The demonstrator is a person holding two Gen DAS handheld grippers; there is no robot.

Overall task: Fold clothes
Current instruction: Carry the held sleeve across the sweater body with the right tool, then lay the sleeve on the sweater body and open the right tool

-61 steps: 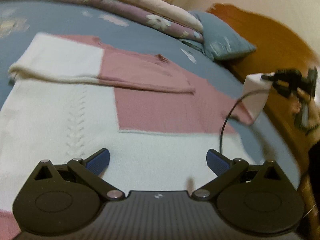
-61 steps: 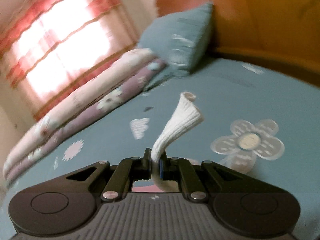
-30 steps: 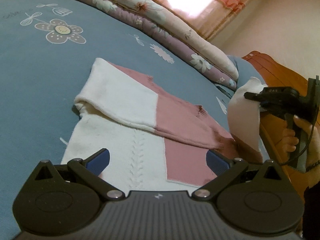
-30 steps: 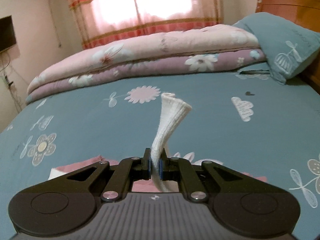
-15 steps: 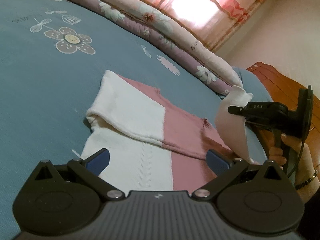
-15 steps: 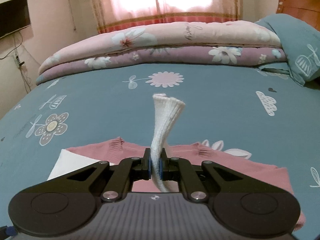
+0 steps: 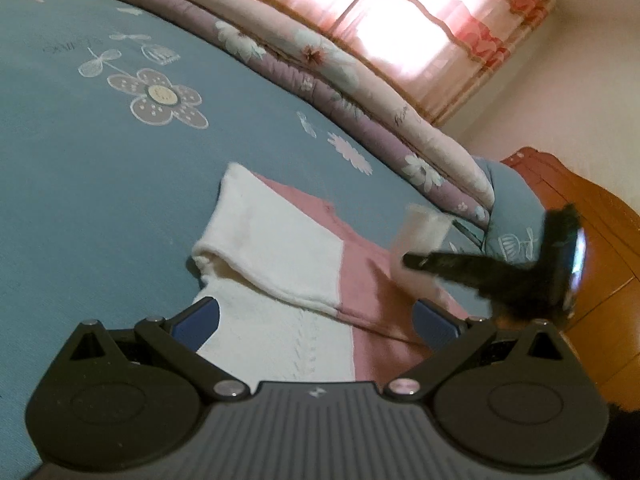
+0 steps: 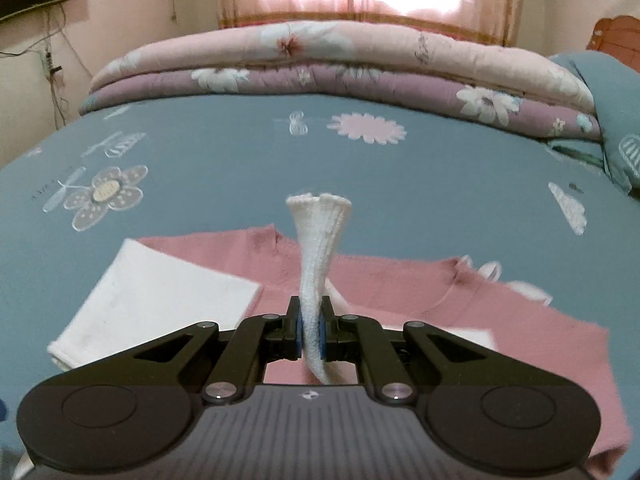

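A: Where does the sweater (image 8: 460, 300) lie?

B: Flat on the bed (image 8: 240, 152), pink and white knit. One sleeve (image 7: 276, 248) is already laid across the chest. The other sleeve's ribbed cuff (image 8: 318, 240) is pinched in the right claw (image 8: 311, 334), its jaws closed tight on it, lifted above the body of the garment.

A: And the left claw (image 7: 316, 320)?

B: Spread wide, holding nothing, hovering over the white part of the sweater near its lower end.

A: How would the knit handle?

B: Likely soft, light and stretchy; it droops from the claw and would sag or drag rather than keep a shape. The thick cuff looks the surest hold, as a thin single layer could slip or pull long.

A: Room to work?

B: Plenty of open bed on the far side and to the left. The quilt (image 8: 320, 60) lies folded along the far edge, the pillow (image 8: 616, 120) and headboard (image 7: 592, 240) stand to the right, so a wide swing that way looks tighter
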